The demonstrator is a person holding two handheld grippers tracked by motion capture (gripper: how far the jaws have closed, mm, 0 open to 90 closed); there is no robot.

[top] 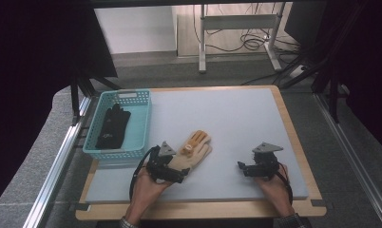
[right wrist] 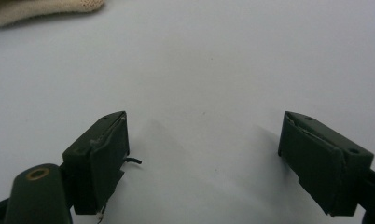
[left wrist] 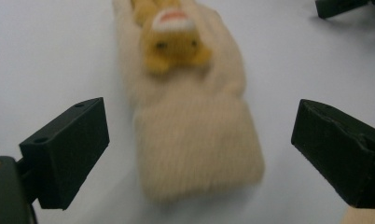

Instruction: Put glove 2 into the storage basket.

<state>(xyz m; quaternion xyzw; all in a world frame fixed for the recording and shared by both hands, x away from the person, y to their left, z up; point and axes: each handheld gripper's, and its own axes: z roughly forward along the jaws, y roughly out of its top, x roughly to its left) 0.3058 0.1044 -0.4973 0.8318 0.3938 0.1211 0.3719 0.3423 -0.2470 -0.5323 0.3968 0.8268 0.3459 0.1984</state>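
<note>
A cream knitted glove [top: 195, 149] with yellow fingers lies flat on the pale mat [top: 236, 118], cuff toward the person. My left gripper [top: 176, 167] hovers at the cuff end and stands open. In the left gripper view the glove [left wrist: 195, 135] lies between and beyond the wide-apart jaws of that gripper [left wrist: 199, 123], and the pads do not touch it. My right gripper [top: 241, 167] rests low over the mat at the right, pointing left toward the glove. It is open [right wrist: 204, 135] with bare mat between its jaws, and the glove's edge [right wrist: 36, 11] shows far off.
A light blue plastic basket [top: 118, 95] stands at the mat's left edge with a black glove [top: 113, 126] inside. The mat lies on a wooden tabletop [top: 293, 137]. Beyond the table are a grey floor and a desk frame with cables.
</note>
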